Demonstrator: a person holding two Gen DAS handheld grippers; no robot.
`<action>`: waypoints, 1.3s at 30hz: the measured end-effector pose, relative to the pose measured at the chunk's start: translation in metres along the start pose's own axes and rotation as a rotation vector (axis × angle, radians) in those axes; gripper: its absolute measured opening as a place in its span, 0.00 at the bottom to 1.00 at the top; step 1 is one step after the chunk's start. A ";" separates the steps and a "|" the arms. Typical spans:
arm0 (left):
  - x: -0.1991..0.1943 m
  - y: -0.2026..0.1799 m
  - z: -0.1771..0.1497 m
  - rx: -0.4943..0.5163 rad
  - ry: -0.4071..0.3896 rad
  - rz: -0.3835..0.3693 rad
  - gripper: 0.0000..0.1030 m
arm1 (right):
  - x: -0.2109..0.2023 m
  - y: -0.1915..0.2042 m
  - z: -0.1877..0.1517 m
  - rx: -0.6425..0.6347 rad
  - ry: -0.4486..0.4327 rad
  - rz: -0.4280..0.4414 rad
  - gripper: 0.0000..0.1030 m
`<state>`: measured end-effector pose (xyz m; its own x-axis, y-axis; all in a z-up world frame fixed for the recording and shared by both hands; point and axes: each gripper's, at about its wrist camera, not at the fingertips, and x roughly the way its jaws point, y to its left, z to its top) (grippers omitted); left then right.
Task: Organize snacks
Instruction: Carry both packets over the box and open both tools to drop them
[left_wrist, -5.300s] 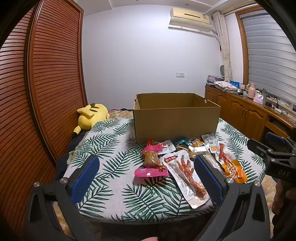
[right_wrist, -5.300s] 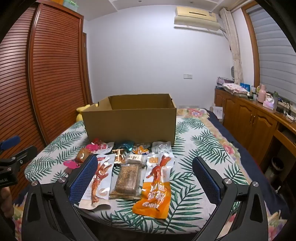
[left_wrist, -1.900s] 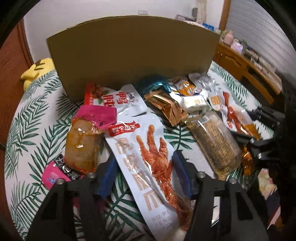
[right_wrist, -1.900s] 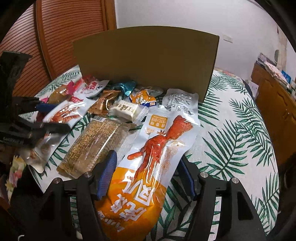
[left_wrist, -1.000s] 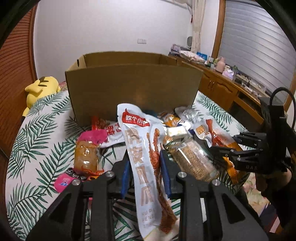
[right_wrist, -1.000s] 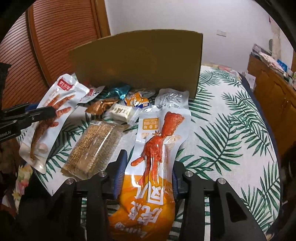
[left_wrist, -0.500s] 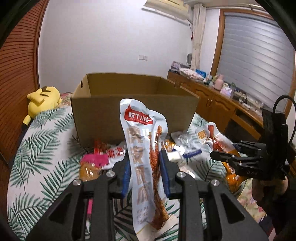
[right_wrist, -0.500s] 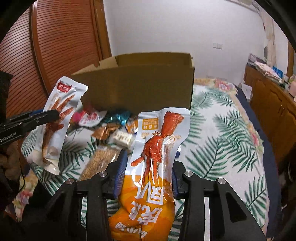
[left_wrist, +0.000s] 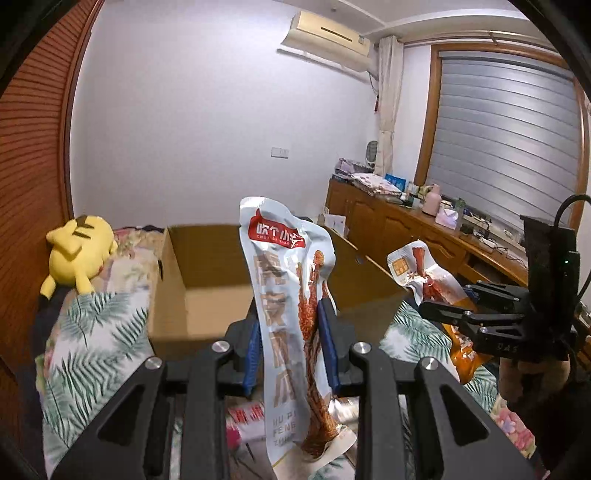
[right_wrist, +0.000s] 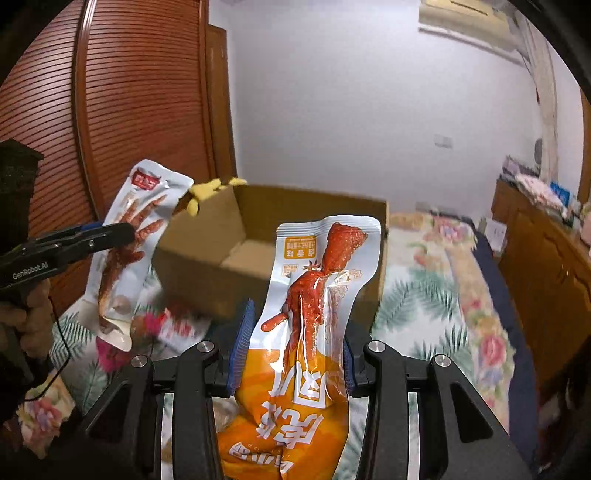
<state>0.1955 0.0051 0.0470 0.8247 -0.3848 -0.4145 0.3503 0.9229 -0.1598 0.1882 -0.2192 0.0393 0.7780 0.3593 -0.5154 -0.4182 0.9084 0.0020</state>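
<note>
My left gripper (left_wrist: 290, 325) is shut on a white chicken-feet snack pack (left_wrist: 284, 295) and holds it upright in the air in front of the open cardboard box (left_wrist: 207, 280). My right gripper (right_wrist: 291, 332) is shut on an orange-and-white chicken-feet pack (right_wrist: 310, 332), also raised before the box (right_wrist: 266, 254). Each view shows the other gripper with its pack: the right gripper (left_wrist: 443, 314) at right, the left gripper (right_wrist: 122, 230) at left. The box interior looks empty where it shows. Other snack packs (right_wrist: 173, 328) lie blurred on the bed below.
A leaf-print bedspread (left_wrist: 92, 332) covers the bed. A yellow plush toy (left_wrist: 77, 251) lies behind the box at left. A wooden sideboard (left_wrist: 424, 229) with clutter runs along the right wall. A slatted wooden wardrobe (right_wrist: 129, 110) stands at left.
Both grippers have risen and moved toward the box with their packs; the box opening now shows from above. The snacks on the bed have dropped low in view.
</note>
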 end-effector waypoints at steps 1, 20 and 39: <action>0.003 0.003 0.005 0.004 -0.003 0.005 0.25 | 0.004 0.000 0.007 -0.009 -0.007 0.000 0.39; 0.079 0.053 0.066 0.030 -0.009 0.084 0.26 | 0.103 -0.003 0.081 -0.088 -0.070 0.009 0.39; 0.126 0.043 0.048 0.076 0.068 0.111 0.35 | 0.132 0.009 0.068 -0.138 -0.007 -0.082 0.41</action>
<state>0.3356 -0.0041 0.0310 0.8294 -0.2760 -0.4857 0.2929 0.9552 -0.0426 0.3192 -0.1491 0.0298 0.8153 0.2874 -0.5027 -0.4135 0.8967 -0.1581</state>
